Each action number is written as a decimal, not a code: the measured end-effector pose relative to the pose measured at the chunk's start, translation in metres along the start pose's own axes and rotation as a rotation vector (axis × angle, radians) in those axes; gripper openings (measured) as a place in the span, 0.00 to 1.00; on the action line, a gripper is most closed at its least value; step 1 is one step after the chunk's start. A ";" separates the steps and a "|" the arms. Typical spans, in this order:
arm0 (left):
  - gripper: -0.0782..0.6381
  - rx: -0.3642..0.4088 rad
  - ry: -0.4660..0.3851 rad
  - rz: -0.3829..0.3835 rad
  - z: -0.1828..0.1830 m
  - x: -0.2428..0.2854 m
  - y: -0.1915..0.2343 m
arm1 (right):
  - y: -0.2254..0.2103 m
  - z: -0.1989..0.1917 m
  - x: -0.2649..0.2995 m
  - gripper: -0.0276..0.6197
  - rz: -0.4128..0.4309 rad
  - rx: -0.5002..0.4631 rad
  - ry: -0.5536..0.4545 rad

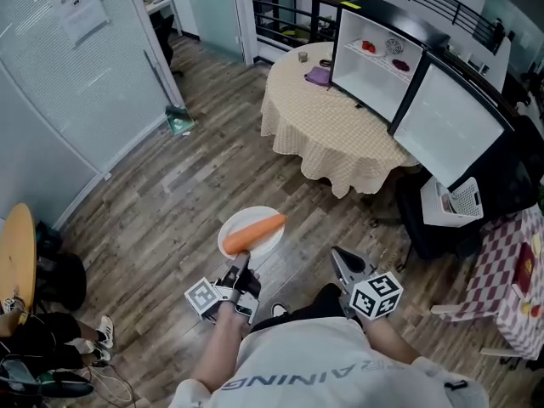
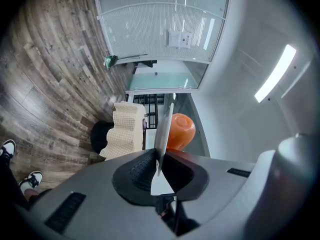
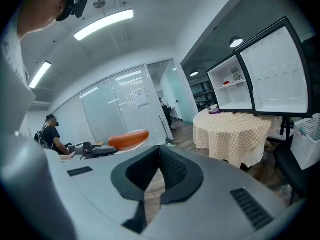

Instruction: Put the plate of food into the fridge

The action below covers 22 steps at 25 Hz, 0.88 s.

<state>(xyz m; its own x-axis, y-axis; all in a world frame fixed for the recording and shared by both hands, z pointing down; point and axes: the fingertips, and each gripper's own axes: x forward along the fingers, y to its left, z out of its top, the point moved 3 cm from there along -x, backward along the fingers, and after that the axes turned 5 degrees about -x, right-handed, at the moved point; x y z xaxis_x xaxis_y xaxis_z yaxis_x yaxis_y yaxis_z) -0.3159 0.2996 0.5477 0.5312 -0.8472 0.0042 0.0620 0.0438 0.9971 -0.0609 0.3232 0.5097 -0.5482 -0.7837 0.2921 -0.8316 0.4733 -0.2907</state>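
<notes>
A white plate [image 1: 255,243] carries an orange carrot [image 1: 253,231]. My left gripper [image 1: 244,266] is shut on the plate's near rim and holds it level over the wooden floor. In the left gripper view the plate [image 2: 163,126] shows edge-on between the pads, with the carrot [image 2: 179,131] behind it. My right gripper [image 1: 340,257] hangs to the right of the plate, shut and with nothing in it; its pads [image 3: 170,166] meet at the tips. The white fridge [image 1: 374,62] stands open on the round table [image 1: 327,130] ahead, its door [image 1: 446,126] swung right.
A glass partition [image 1: 76,75] runs along the left. A black chair [image 1: 429,223] and a white basket [image 1: 455,201] sit below the fridge door. A red-checked table [image 1: 518,270] is at the right, a wooden round table [image 1: 17,257] at the left.
</notes>
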 end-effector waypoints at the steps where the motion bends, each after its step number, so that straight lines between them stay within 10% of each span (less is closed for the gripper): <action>1: 0.16 -0.003 -0.003 0.001 0.002 -0.002 0.001 | 0.002 0.000 0.001 0.08 -0.001 0.000 0.005; 22: 0.16 0.005 -0.025 0.002 0.033 0.134 -0.002 | -0.103 0.055 0.085 0.08 0.023 0.010 0.002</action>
<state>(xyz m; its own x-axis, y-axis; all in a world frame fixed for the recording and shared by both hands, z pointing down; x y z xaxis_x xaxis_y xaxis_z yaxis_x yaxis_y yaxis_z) -0.2732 0.1686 0.5490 0.5103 -0.8600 0.0077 0.0571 0.0429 0.9974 -0.0163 0.1860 0.5147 -0.5671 -0.7719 0.2872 -0.8179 0.4868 -0.3067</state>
